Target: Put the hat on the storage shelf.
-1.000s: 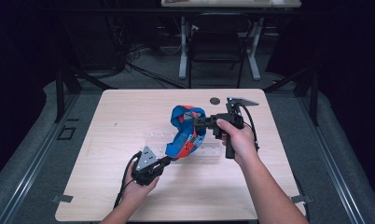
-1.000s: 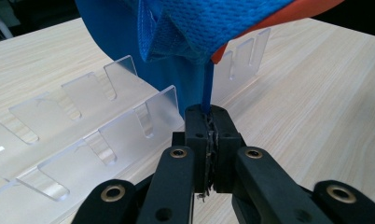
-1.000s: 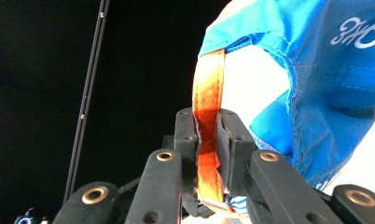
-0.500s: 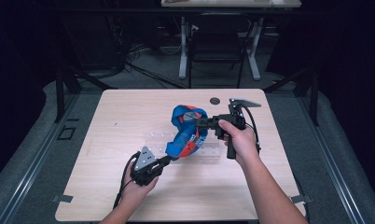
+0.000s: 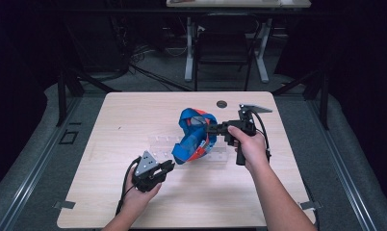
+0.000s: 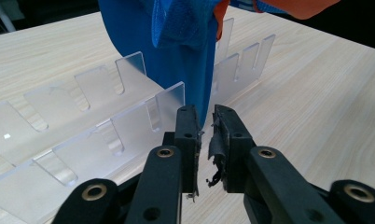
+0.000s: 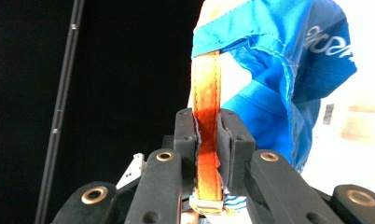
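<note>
Currently the right tongs point(image 5: 212, 128) pinch an orange strap point(image 7: 207, 140) and hold a blue bag point(image 5: 194, 137) above a clear rack point(image 6: 106, 126) on the worktop point(image 5: 134, 120). Left tongs point(image 6: 204, 140) sit nearly closed, apparently empty, near the bag's lower edge; the bag isn't settled anywhere yet.

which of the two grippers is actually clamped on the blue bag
The right gripper: its jaws pinch the orange strap of the blue bag. The left gripper sits just short of the fabric, gripping nothing.

Dark round disc point(image 5: 222, 103) near the table's point(image 5: 109, 125) far edge; chair point(image 5: 224, 48) beyond.
</note>
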A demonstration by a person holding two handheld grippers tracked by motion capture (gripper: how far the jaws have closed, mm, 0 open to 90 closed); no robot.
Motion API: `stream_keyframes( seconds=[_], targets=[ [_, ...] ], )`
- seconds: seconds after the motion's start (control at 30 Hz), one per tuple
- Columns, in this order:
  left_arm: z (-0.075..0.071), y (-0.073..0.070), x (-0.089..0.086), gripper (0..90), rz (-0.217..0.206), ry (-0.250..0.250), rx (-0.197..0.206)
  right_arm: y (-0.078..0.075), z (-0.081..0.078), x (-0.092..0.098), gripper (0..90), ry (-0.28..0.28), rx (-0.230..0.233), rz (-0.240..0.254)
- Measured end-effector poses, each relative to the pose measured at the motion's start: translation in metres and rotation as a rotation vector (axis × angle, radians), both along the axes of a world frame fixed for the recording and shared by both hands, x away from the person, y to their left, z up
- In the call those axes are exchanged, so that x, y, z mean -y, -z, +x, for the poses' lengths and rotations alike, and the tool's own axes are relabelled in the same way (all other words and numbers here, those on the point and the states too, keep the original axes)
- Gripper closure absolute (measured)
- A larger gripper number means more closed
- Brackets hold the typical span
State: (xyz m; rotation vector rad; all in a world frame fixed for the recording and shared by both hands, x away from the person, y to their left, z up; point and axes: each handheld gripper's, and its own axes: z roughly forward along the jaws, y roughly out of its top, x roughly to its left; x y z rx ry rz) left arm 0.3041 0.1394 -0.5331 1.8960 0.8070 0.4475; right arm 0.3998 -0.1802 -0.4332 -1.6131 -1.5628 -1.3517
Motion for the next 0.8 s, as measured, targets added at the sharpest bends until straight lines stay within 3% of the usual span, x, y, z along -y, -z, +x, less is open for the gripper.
stream_keyframes(
  seconds=[0.4, 0.53, 0.8],
  targets=[
    [0.001, 0.000, -0.007, 63.8, -0.021, 0.017, -0.043, 0.004, -0.004, 0.008, 73.5, 0.022, 0.013, -0.059],
    [0.003, 0.001, -0.010, 61.4, -0.026, 0.006, -0.053, 0.005, -0.007, 0.010, 64.3, 0.019, 0.034, -0.109],
    [0.004, 0.003, -0.011, 57.1, -0.035, 0.000, -0.061, 0.006, -0.015, 0.017, 58.3, 0.025, 0.071, -0.187]
  ],
)
